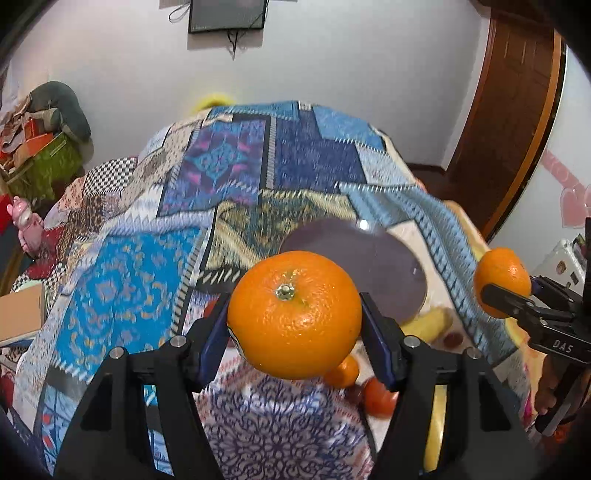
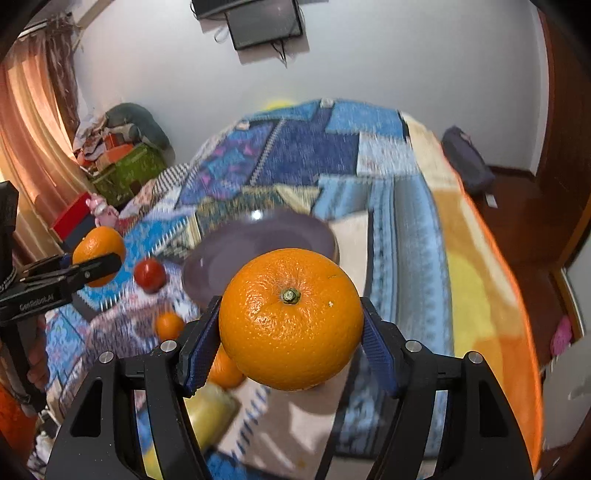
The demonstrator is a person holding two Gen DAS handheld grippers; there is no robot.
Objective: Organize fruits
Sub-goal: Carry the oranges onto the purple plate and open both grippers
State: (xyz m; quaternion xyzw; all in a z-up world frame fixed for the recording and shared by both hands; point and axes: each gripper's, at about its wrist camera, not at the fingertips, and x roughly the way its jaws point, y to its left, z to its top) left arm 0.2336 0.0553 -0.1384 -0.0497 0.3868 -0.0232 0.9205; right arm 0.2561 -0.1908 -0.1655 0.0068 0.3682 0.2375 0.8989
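My left gripper (image 1: 294, 325) is shut on an orange (image 1: 294, 314) and holds it above the patterned blanket. My right gripper (image 2: 291, 328) is shut on another orange (image 2: 291, 319), also held in the air. Each gripper shows in the other's view: the right one (image 1: 496, 288) at the far right, the left one (image 2: 99, 260) at the far left. A purple plate (image 1: 373, 262) lies on the bed beyond both oranges; it also shows in the right wrist view (image 2: 258, 247). Loose fruit lies near it: a small orange (image 2: 169, 325), a red tomato (image 2: 149, 275), a yellow banana (image 1: 428, 325).
The bed is covered with a blue patterned blanket (image 1: 229, 166). A wall screen (image 1: 227, 14) hangs behind it. Boxes and clutter (image 1: 40, 147) are stacked at the left. A wooden door (image 1: 517, 110) stands at the right. A dark bag (image 2: 467, 162) lies on the bed's right edge.
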